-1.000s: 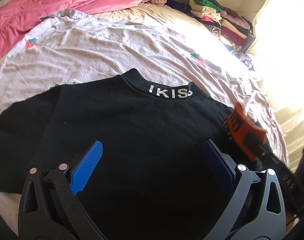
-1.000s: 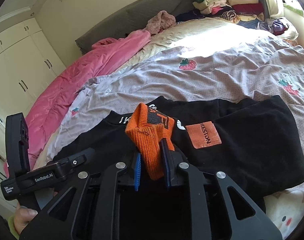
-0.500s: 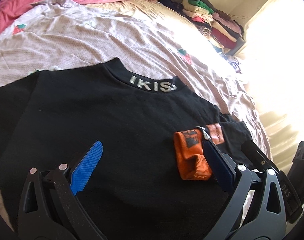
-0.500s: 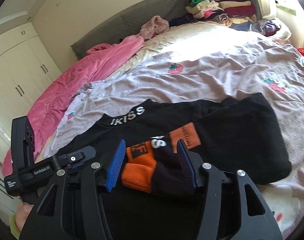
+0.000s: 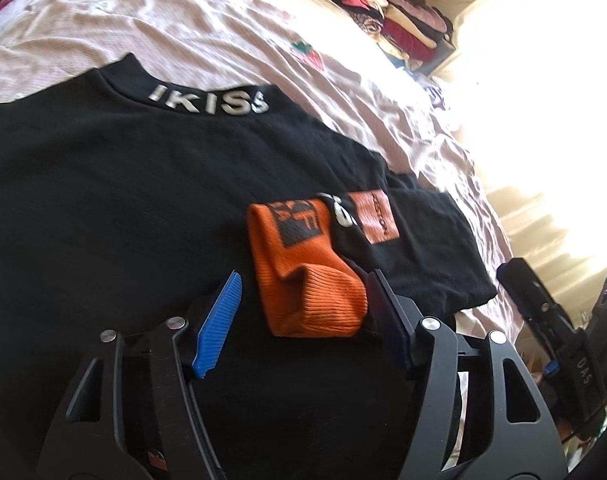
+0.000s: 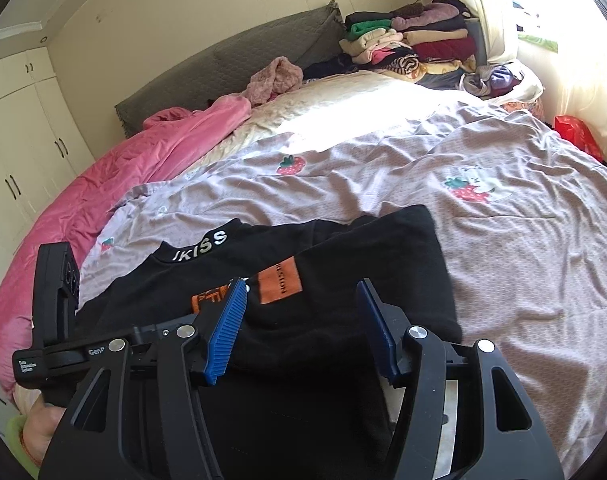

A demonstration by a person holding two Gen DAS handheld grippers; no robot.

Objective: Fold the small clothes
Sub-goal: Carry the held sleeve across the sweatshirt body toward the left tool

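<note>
Nearest the left wrist camera, the left gripper [image 5: 303, 312] is held low over the black sweatshirt [image 5: 103, 208], angled forward and down, its fingers spread with nothing pinched; the orange sleeve cuff [image 5: 307, 280] lies on the black cloth between them, right up against the right-hand finger and clear of the blue pad [image 5: 219, 328] on the other side. The right gripper [image 6: 303, 328] hovers just as low over the folded-in sleeve side of the same garment, its blue-padded fingers [image 6: 225, 332] wide apart and gripping nothing, with black cloth in the gap. Left of it in the right wrist view, the person's hand [image 6: 39, 432] holds the handle of the left gripper. The sweatshirt lies flat on the strawberry-print bedspread [image 6: 503, 260], its sleeve folded across the body so that the cuff sits near the orange patch [image 6: 281, 282], with the collar lettered IKISS [image 5: 209, 102] beyond. Farther off, a pink quilt [image 6: 123, 196] is bunched along the left side of the bed, and a stack of folded clothes [image 6: 415, 44] stands at the far end near the bright window
</note>
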